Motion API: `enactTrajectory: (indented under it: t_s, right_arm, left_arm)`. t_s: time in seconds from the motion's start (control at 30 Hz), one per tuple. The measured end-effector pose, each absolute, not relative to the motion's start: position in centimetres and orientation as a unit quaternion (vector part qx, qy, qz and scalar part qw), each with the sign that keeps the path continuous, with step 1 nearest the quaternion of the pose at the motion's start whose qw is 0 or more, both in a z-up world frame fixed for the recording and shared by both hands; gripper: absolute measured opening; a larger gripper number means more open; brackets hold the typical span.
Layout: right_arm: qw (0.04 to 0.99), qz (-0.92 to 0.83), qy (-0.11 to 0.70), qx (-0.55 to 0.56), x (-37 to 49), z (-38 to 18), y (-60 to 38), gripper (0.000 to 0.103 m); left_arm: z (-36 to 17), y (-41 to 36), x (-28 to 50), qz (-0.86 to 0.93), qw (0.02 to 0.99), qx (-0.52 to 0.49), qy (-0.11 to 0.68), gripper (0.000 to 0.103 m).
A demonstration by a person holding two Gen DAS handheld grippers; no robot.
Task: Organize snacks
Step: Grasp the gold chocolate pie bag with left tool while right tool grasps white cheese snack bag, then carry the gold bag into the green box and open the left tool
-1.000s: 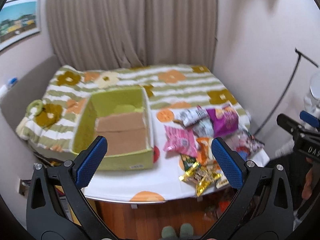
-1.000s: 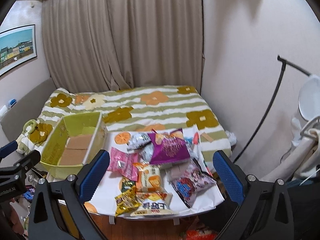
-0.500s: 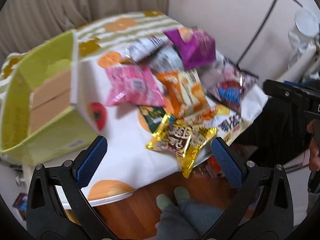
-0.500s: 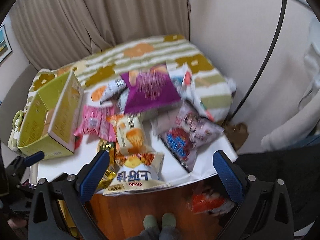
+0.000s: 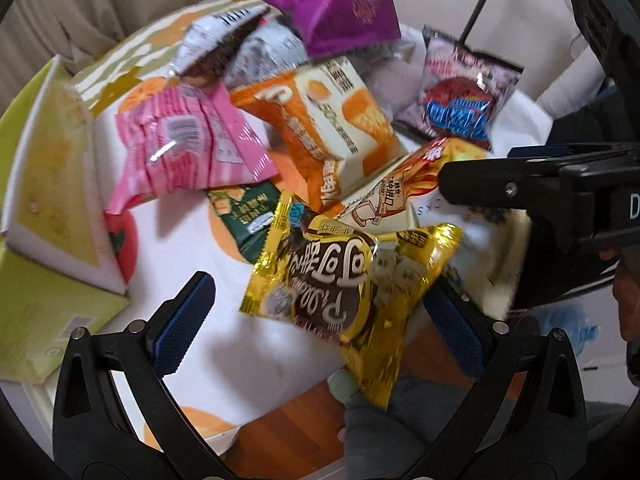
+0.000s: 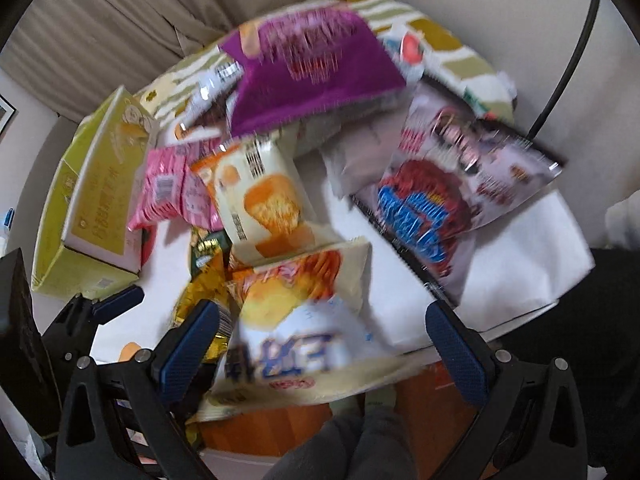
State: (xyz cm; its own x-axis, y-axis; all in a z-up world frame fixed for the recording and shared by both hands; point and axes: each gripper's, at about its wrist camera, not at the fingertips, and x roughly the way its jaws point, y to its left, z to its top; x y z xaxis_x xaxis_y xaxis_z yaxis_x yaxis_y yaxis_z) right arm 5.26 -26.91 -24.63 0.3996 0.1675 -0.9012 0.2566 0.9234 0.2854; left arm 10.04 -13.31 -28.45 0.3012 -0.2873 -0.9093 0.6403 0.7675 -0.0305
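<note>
Left gripper (image 5: pixel 318 326), jaws wide and closing, straddles the gold snack bag (image 5: pixel 340 276) overhanging the worktop's (image 5: pixel 192 240) near edge; right gripper (image 6: pixel 322 348) spread over a white chip bag (image 6: pixel 304 320).

Left black two-finger gripper with blue ribbed pads (image 5: pixel 320 332): pitched steeply downward, jaws wide and closing slightly, pads pressing nothing. Right black two-finger gripper with blue ribbed pads (image 6: pixel 322 346): also pitched steeply down, jaws spread wide, pads free of contact. In the left wrist view the right tool's body enters from the right edge, a bare hand (image 5: pixel 626 296) behind it.
</note>
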Motion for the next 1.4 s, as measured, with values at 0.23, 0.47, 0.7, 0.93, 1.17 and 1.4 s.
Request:
enactTrajectory:
  t_s: [0.23, 0.47, 0.7, 0.93, 1.17, 1.4]
  right_arm:
    - [0.798, -0.004, 0.566, 0.208, 6.0, -26.4, -27.3, 0.094]
    - [0.775, 0.016, 0.587, 0.233, 6.6, -27.8, -27.8, 0.093]
    - [0.763, 0.038, 0.595, 0.252, 7.0, -28.2, -27.6, 0.081]
    - [0.770, 0.038, 0.588, 0.246, 6.4, -27.5, -28.0, 0.069]
    - [0.780, 0.036, 0.572, 0.250, 5.6, -26.2, -28.3, 0.064]
    - [0.786, 0.038, 0.564, 0.251, 4.2, -24.9, -28.7, 0.064]
  left_arm:
    - [-30.5, -14.6, 10.2, -0.304, 0.776, 0.176, 0.524, 0.074]
    - [-30.8, -14.8, 9.7, -0.303, 0.779, 0.180, 0.519, 0.067]
    - [-30.1, -14.3, 9.1, -0.298, 0.782, 0.176, 0.518, 0.066]
    - [-29.4, -13.6, 8.9, -0.289, 0.788, 0.170, 0.516, 0.064]
    - [-28.4, -13.3, 8.3, -0.285, 0.796, 0.161, 0.509, 0.061]
    - [-26.7, -12.1, 7.5, -0.273, 0.809, 0.147, 0.499, 0.060]
